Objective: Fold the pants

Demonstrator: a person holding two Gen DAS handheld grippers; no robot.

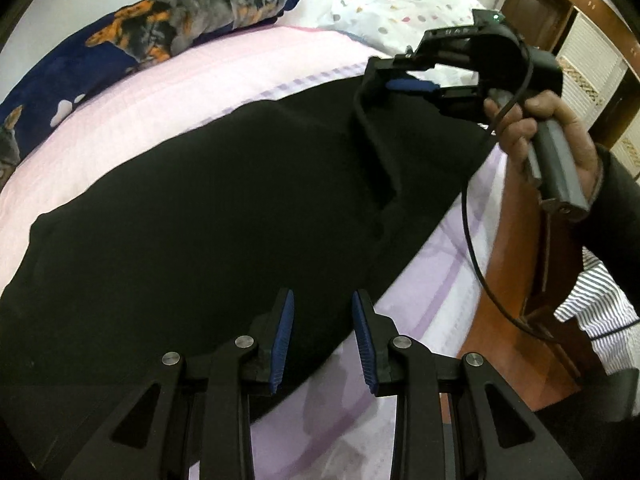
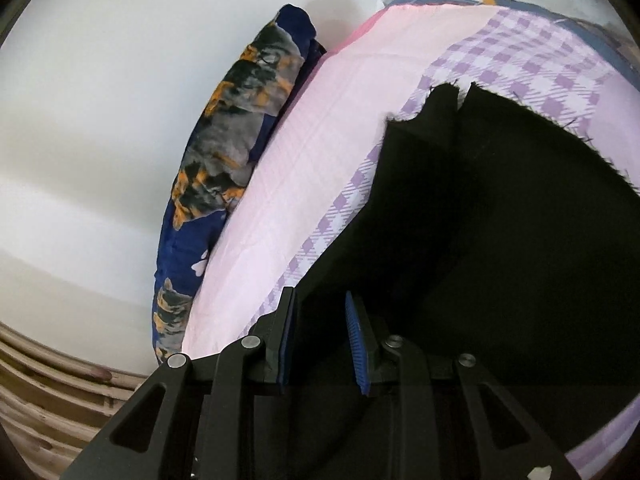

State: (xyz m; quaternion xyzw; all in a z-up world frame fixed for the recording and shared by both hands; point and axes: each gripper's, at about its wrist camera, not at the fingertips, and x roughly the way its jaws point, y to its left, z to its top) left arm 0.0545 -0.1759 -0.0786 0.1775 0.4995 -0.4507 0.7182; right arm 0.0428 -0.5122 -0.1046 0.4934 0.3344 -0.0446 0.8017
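overhead, both the left hand-held gripper [image 1: 322,338] and right hand-held gripper [image 2: 320,340] hang parted, empty, above the black pants [image 1: 200,200].

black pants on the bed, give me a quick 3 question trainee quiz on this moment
1. True or false: the left gripper is clamped on the black pants.
2. Multiple choice: what lies along the far side of the bed, beside the pink sheet? A) a laptop B) a navy blanket with orange and grey print C) a wicker basket
3. Fill in: in the left wrist view, the right gripper is held in the air by a ____.

Key
1. False: its jaws stand apart with no cloth between them.
2. B
3. Hand; the right jaws also stand apart above the pants in the right wrist view.
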